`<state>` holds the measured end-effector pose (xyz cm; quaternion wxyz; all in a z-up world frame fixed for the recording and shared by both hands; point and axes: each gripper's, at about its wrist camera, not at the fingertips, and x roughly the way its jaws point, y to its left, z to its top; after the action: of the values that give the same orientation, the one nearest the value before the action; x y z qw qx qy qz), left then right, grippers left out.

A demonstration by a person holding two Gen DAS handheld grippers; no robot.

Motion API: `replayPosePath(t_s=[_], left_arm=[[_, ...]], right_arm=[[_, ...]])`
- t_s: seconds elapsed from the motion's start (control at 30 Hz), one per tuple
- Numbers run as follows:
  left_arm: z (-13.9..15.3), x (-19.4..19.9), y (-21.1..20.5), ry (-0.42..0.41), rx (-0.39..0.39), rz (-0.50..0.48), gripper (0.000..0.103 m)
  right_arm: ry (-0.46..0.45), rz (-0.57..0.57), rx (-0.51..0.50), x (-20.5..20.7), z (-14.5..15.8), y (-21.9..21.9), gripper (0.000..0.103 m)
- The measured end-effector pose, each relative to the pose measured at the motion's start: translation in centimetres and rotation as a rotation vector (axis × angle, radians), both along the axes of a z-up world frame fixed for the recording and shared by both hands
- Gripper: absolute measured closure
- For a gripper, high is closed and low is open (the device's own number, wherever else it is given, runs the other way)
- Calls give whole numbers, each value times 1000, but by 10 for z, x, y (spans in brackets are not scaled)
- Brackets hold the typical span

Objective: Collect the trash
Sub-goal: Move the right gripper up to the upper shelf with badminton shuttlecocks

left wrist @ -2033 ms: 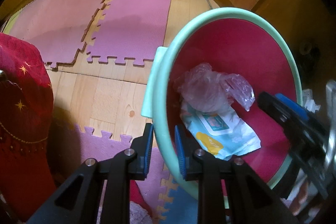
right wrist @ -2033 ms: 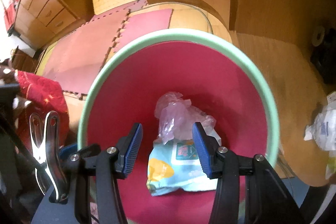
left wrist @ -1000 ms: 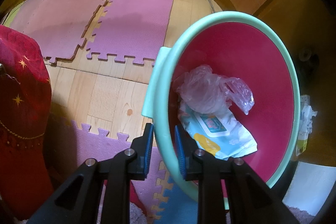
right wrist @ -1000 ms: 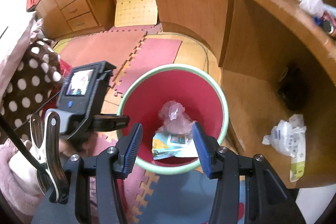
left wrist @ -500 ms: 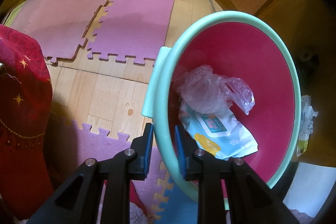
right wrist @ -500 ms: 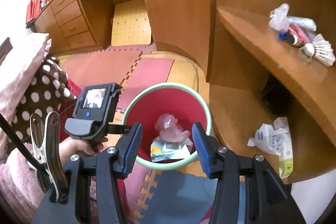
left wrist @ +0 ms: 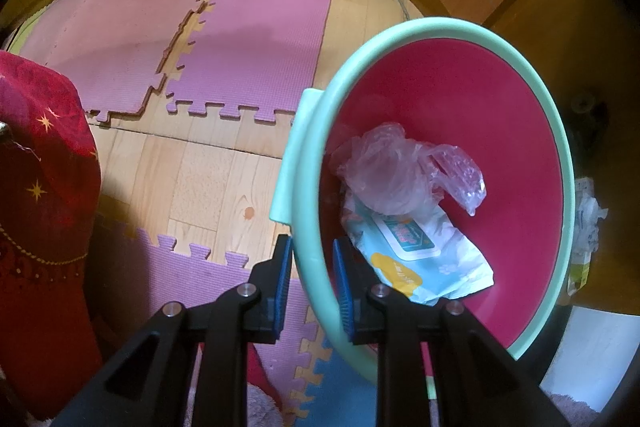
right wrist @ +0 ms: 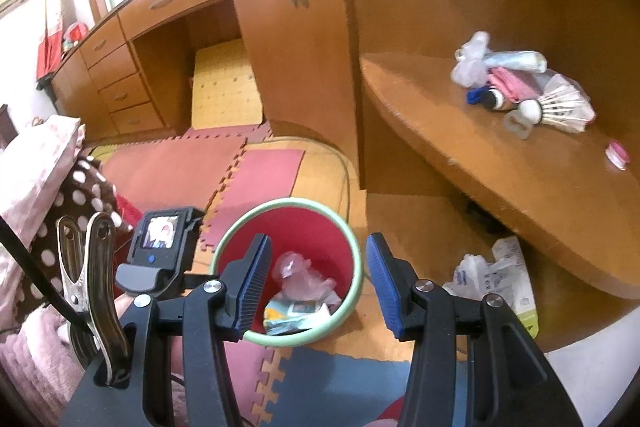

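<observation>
A bin with a mint-green rim (left wrist: pixel 440 27) and red inside holds a crumpled clear plastic bag (left wrist: pixel 392 171) on top of a light-blue wipes pack (left wrist: pixel 416 247). My left gripper (left wrist: pixel 313 259) points down and is shut on the bin's near rim, one pad outside and one inside. My right gripper (right wrist: pixel 318 243) hangs open high above the bin (right wrist: pixel 280 205) with nothing between its fingers. Crumpled white wrappers (right wrist: pixel 476 275) lie on the low wooden ledge to the right of the bin and also show as white wrappers (left wrist: pixel 588 215) in the left wrist view.
A wooden shelf (right wrist: pixel 500 167) at the right carries a shuttlecock (right wrist: pixel 560 107), a plastic bag (right wrist: pixel 472 63), a tube and a small pink lid (right wrist: pixel 618 155). Foam puzzle mats (left wrist: pixel 256 39) cover the wood floor. Red cloth (left wrist: pixel 44 167) and a dotted pillow (right wrist: pixel 76 203) lie at the left.
My right gripper has risen and drawn back from the bin, so the bin looks smaller and the shelf top has come into view. The left gripper and the bin have not moved.
</observation>
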<state>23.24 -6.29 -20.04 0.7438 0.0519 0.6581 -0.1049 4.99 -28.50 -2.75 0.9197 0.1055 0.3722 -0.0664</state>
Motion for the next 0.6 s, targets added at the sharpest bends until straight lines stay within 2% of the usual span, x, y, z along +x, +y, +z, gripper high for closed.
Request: replayPosePath(t_s=[0.6], left_arm=[[1, -1, 0, -4, 8, -6, 81]], right_arm=[[-88, -167, 3, -14, 17, -67, 53]])
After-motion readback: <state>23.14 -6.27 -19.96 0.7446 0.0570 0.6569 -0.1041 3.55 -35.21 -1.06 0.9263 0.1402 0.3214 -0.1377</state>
